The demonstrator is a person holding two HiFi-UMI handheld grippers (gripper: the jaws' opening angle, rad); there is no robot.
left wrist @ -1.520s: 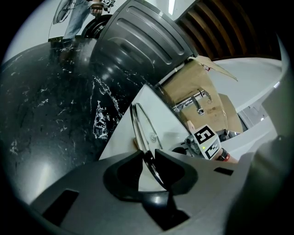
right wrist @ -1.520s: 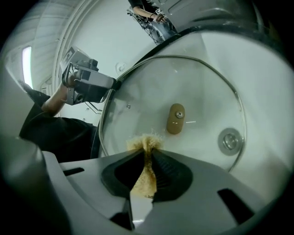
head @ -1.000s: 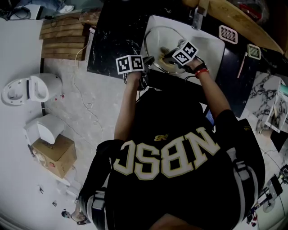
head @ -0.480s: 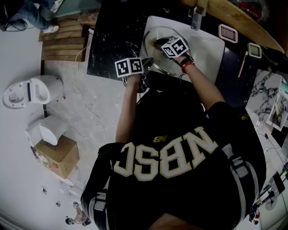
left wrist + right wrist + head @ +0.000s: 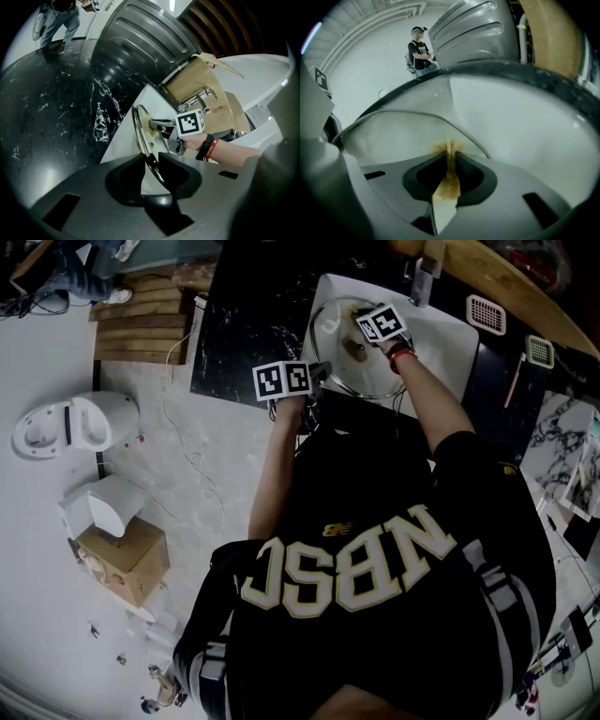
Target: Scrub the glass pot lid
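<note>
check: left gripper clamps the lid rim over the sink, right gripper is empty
Wrong on the right gripper: the right gripper view shows it shut on a scrub pad against the glass lid. The left gripper does clamp the rim over the sink.

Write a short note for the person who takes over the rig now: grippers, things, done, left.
Grippers: the left gripper is shut on the rim of the glass pot lid, holding it at the white sink. The right gripper is shut on a brownish scrub pad, pressed on the lid's glass.
Done: lid gripped, pad in contact.
Left: scrub the lid; how clean it is cannot be told.
</note>
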